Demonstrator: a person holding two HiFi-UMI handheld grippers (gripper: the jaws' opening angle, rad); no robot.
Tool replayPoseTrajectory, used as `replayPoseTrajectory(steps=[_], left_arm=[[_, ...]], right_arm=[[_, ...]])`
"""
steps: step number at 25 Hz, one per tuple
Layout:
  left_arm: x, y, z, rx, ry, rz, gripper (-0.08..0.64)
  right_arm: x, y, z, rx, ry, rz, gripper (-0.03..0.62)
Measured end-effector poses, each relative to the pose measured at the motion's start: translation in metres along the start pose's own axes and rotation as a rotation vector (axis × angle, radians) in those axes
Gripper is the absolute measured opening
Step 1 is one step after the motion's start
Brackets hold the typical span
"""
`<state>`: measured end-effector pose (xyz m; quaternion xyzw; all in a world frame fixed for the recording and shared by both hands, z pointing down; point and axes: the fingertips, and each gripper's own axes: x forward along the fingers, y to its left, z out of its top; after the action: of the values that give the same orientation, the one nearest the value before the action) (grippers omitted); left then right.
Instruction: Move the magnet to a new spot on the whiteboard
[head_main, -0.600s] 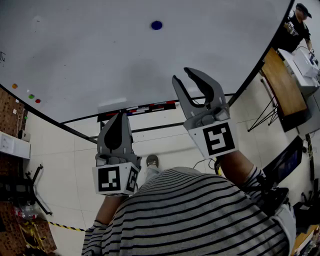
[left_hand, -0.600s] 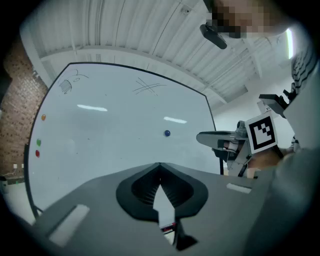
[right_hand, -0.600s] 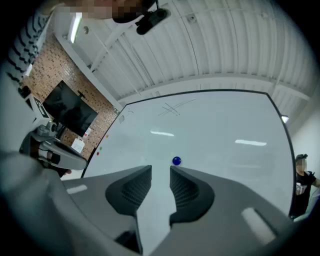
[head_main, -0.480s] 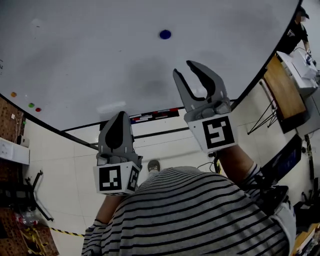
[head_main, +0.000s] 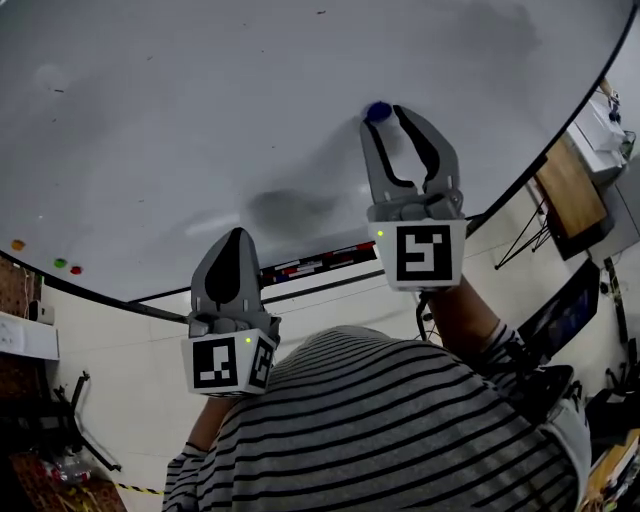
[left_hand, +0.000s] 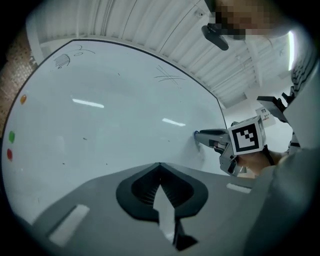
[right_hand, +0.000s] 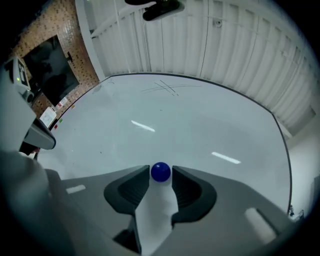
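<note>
A round blue magnet (head_main: 378, 111) (right_hand: 160, 171) sticks to the large whiteboard (head_main: 200, 120) (right_hand: 200, 125). My right gripper (head_main: 386, 116) (right_hand: 160, 173) is raised against the board, open, and the magnet sits between its two fingertips with a sliver of gap on each side. The left gripper view shows the right gripper (left_hand: 200, 134) side-on with its tips at the board. My left gripper (head_main: 235, 234) (left_hand: 160, 165) hangs lower, below the board's bottom edge, shut with nothing in it.
Orange (head_main: 17, 244), green (head_main: 60, 263) and red (head_main: 76, 269) magnets sit at the board's left edge. A tray with markers (head_main: 310, 263) runs under the board. A wooden table (head_main: 575, 190) stands to the right. Faint pen marks (right_hand: 165, 89) are near the board's top.
My right gripper has risen to the blue magnet, which now lies between its tips. The jaws stay as wide as before. The left gripper has barely moved.
</note>
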<state>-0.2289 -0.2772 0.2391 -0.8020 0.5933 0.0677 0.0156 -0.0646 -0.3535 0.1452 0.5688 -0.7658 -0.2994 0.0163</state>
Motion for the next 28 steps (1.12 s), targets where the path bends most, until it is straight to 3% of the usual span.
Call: replayPoseTrajectory(steps=[12, 16, 21, 28], left_arm=[[0.003, 0.002, -0.008, -0.035, 0.022, -0.029, 0.015], [-0.003, -0.004, -0.007, -0.034, 0.022, -0.024, 0.015], [-0.013, -0.027, -0.01, -0.004, 0.012, -0.016, 0.015], [-0.056, -0.095, -0.003, 0.021, -0.013, 0.011, 0.015]], right_arm=[[0.002, 0.001, -0.004, -0.004, 0.005, -0.024, 0.122], [-0.012, -0.001, 0.009, 0.018, -0.039, -0.026, 0.121], [-0.052, 0.0, 0.009, 0.094, -0.044, 0.006, 0.123], [-0.151, -0.021, 0.01, 0.181, -0.022, 0.069, 0.123]])
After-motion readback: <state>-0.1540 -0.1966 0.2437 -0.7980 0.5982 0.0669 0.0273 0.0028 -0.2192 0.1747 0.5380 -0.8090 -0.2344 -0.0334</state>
